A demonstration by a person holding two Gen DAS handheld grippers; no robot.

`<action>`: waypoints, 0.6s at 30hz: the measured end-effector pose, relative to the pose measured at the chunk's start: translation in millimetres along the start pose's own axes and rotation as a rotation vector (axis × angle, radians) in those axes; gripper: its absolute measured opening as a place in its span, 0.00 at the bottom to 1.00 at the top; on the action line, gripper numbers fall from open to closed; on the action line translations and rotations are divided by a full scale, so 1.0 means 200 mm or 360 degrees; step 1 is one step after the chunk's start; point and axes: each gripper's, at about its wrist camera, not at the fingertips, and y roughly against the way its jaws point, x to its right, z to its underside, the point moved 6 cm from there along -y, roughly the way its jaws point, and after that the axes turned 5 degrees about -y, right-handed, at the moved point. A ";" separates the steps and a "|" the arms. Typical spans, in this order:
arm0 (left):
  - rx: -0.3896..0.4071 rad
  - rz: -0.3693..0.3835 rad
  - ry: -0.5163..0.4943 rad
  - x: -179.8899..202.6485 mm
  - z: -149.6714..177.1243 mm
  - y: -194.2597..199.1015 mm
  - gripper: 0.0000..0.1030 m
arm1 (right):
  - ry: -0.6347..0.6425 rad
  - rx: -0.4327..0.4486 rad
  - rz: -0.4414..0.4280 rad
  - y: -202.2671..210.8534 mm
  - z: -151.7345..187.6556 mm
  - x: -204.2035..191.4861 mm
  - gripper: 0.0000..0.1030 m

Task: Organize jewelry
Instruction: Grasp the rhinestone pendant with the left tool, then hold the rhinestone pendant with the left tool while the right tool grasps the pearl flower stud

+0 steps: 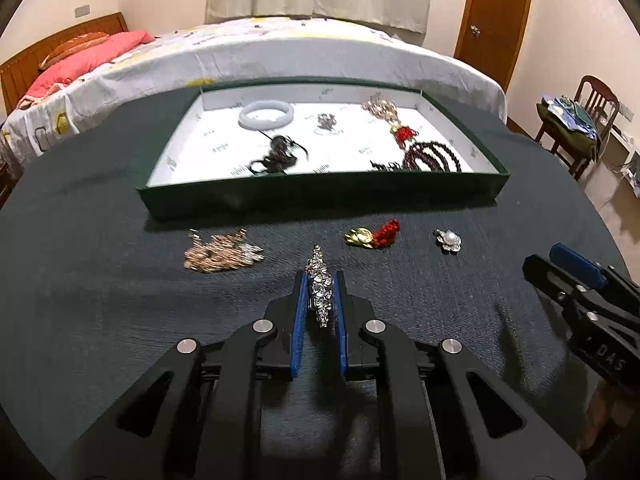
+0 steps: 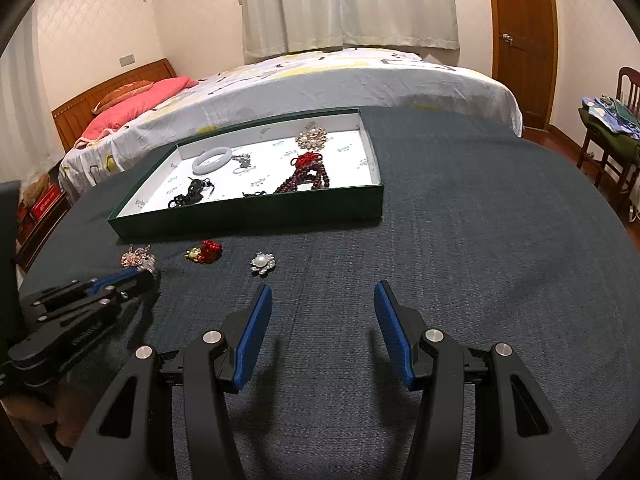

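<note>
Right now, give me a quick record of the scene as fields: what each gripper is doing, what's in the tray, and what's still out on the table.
left gripper: shut on rhinestone piece
right gripper: open, holding nothing, over the dark cloth
green tray: white bangle, dark red bead strand, black cord piece, more
loose on cloth: rose-gold cluster, gold and red charm, pearl brooch
</note>
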 end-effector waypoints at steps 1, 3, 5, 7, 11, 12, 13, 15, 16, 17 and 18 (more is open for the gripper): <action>0.0009 -0.0009 0.0008 -0.02 0.00 0.02 0.13 | 0.0005 -0.0003 -0.0002 -0.01 0.00 -0.01 0.51; 0.0017 -0.0024 0.0030 -0.06 -0.01 0.04 0.13 | 0.0018 -0.0017 -0.0008 -0.02 0.00 -0.03 0.51; 0.0021 -0.0048 0.0052 -0.12 -0.01 0.06 0.13 | 0.0033 -0.0026 -0.0014 -0.04 -0.01 -0.06 0.51; 0.0024 -0.0067 0.0075 -0.16 0.00 0.07 0.13 | 0.0051 -0.0034 -0.0016 -0.06 -0.02 -0.09 0.51; 0.0022 -0.0110 0.0129 -0.27 0.01 0.09 0.13 | 0.0075 -0.0063 -0.0024 -0.12 -0.05 -0.15 0.51; 0.0023 -0.0124 0.0146 -0.30 0.02 0.09 0.13 | 0.0080 -0.0074 -0.0025 -0.14 -0.05 -0.16 0.51; 0.0023 -0.0133 0.0160 -0.32 0.02 0.10 0.13 | 0.0085 -0.0085 -0.0026 -0.16 -0.06 -0.17 0.51; 0.0020 -0.0146 0.0179 -0.36 0.02 0.10 0.13 | 0.0100 -0.0109 -0.0027 -0.19 -0.07 -0.20 0.51; 0.0020 -0.0156 0.0188 -0.39 0.02 0.10 0.13 | 0.0110 -0.0124 -0.0026 -0.21 -0.07 -0.21 0.51; 0.0021 -0.0161 0.0194 -0.40 0.02 0.09 0.13 | 0.0122 -0.0138 -0.0023 -0.24 -0.07 -0.23 0.51; 0.0022 -0.0166 0.0205 -0.42 0.02 0.10 0.13 | 0.0129 -0.0148 -0.0020 -0.25 -0.07 -0.23 0.51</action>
